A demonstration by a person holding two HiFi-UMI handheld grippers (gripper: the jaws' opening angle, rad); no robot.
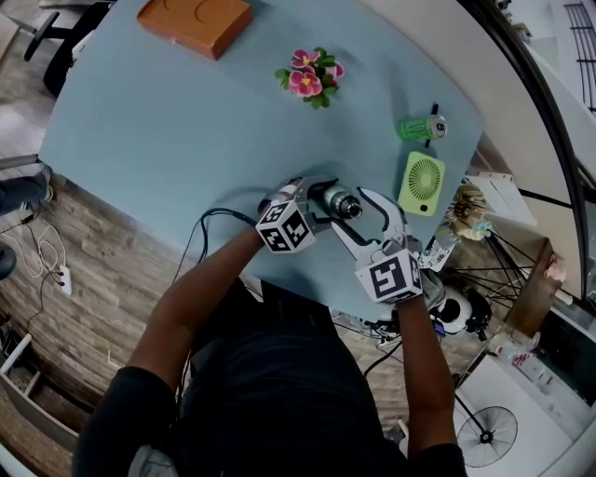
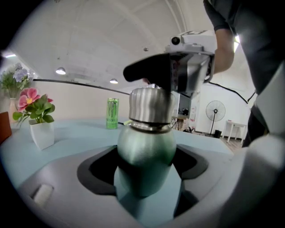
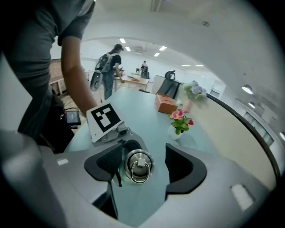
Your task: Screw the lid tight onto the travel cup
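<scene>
Our left gripper clamps the travel cup's slick-looking steel body. The right gripper's jaws stand wide around the lid, apparently clear. We'd regrip its rigid sides.

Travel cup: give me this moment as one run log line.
left gripper: shut on travel cup | right gripper: open, jaws around lid | lid: seated on cup, tightness not visible

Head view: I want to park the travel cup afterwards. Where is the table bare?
Bare: the pale blue table from the orange box to the near edge, left of the potted pink flowers. Crowded: the right side, with the green can, green handheld fan and the steel-lidded green cup.
</scene>
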